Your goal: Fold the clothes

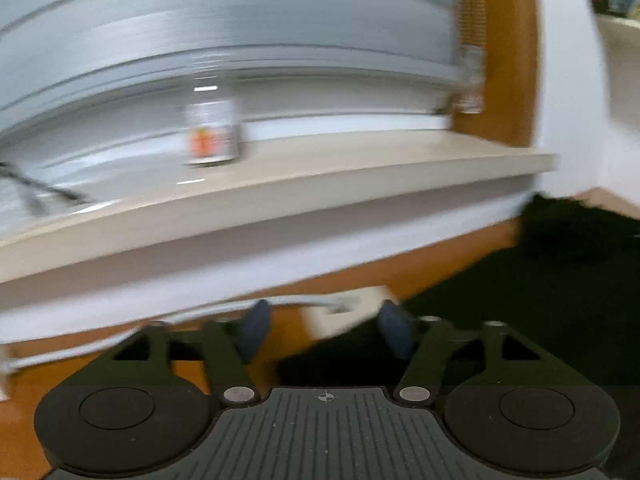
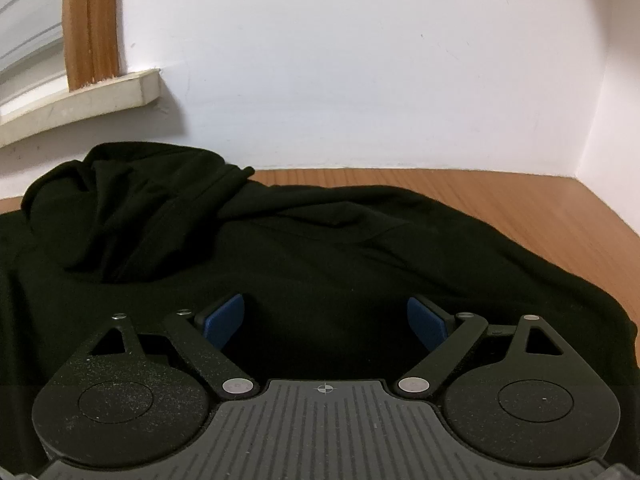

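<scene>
Both grippers stood released over the desk, and the black garment lay spread in front of the right one.

In the right wrist view I saw the right gripper (image 2: pixel 325 322) with its jaws wide apart and nothing pressed between the blue pads (image 2: pixel 224 320); the black garment (image 2: pixel 320 248) filled the middle of the frame, bunched at the upper left, on the wooden desk (image 2: pixel 500 192) beside the white wall (image 2: pixel 360 60). In the blurred left wrist view the left gripper (image 1: pixel 325 330) also had its jaws apart, empty, the garment's edge at the lower right, a windowsill (image 1: pixel 360 168) with a small bottle (image 1: pixel 212 132) above.
</scene>
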The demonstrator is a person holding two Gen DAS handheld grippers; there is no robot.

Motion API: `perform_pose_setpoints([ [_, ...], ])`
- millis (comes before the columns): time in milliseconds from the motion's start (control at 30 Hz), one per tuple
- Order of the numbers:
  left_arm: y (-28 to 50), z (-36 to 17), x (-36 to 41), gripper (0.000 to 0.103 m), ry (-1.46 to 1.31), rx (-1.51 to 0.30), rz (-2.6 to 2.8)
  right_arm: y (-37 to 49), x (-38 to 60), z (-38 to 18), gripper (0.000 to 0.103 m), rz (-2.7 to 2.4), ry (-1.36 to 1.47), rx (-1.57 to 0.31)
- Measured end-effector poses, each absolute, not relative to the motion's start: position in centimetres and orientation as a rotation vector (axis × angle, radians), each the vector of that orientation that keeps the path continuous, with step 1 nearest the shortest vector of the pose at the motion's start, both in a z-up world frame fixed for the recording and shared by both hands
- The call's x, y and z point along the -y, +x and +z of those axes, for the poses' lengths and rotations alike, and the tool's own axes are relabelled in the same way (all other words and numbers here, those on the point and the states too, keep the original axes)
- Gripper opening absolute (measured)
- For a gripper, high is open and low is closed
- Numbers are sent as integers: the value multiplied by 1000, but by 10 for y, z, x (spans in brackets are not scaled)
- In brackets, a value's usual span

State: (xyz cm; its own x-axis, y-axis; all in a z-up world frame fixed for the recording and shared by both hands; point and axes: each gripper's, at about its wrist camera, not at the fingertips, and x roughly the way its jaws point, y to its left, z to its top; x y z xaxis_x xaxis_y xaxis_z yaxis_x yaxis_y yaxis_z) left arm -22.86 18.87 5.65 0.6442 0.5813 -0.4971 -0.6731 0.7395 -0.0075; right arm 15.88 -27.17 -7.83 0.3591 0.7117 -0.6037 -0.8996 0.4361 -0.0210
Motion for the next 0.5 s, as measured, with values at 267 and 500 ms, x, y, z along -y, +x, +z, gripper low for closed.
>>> perform_pose_setpoints([
  [267,-149,43,-144,80,-231,-528,453,157,270,-78,87,1068,-385,-560],
  [500,-145,29,-152,83,-303,-552,395,135,269,-66,87,1097,-377,-457],
])
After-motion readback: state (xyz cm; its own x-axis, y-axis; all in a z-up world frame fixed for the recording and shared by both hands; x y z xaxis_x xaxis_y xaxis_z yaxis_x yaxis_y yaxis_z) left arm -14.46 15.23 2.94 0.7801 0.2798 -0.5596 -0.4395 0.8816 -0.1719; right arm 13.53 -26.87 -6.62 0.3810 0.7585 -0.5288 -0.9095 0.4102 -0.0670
